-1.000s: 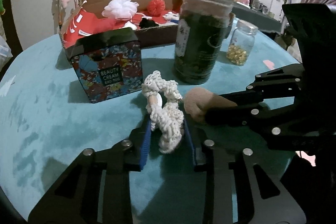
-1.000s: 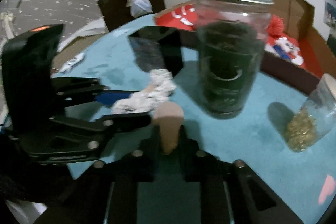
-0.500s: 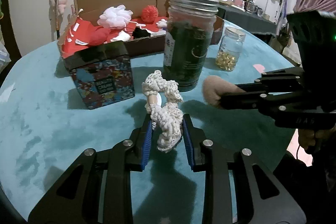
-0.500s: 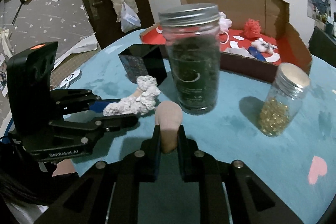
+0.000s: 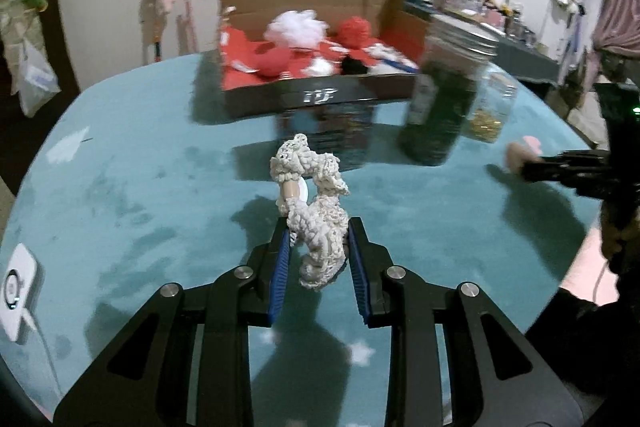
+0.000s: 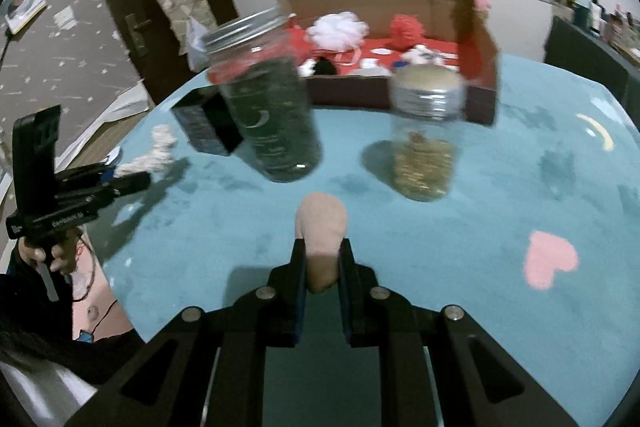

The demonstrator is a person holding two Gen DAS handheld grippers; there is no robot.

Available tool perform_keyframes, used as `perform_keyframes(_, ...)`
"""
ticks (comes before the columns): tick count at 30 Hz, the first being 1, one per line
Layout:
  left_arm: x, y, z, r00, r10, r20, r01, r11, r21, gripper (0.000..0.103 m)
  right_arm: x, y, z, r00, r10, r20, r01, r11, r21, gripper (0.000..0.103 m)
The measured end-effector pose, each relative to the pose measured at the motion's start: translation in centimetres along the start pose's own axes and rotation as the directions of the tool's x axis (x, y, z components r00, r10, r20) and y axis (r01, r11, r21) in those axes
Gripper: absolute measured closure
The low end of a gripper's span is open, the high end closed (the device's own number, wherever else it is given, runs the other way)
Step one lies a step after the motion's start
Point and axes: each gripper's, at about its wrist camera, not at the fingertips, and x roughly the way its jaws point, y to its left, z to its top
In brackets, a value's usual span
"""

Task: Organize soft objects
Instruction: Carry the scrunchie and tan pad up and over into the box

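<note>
Two soft objects aloft: cream crocheted piece [image 5: 316, 211] pinched in the left gripper [image 5: 318, 259], peach plush piece [image 6: 322, 227] clamped tight in the right gripper [image 6: 322, 267], both above the teal tabletop [image 5: 120, 195]. Cardboard box [image 5: 320, 95] of soft things sits far side. Risk: tall dark jar [image 6: 268, 103] and small jar [image 6: 424, 139] stand between; a low carry could topple them.

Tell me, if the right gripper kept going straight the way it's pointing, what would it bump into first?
The right gripper, shut on a peach soft piece, points down at bare teal table, which it would probably meet first. The dark jar and small jar stand either side of that line, though depth is hard to judge.
</note>
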Motion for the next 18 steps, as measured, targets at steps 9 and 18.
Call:
perform_keyframes(9, 1.5, 3.1, 1.4, 0.997, 0.074, -0.024, -0.073, 0.997, 0.014, 0.077, -1.0, -3.2, 0.6, 0.997, -0.081, -0.005, 0.081, 0.996, 0.047, 0.088)
perform_keyframes(18, 3.6, 4.8, 3.8, 0.998, 0.042, -0.036, -0.039, 0.997, 0.064, 0.077, -1.1, -6.4, 2.5, 0.987, -0.162, -0.014, 0.163, 0.985, 0.063, 0.087)
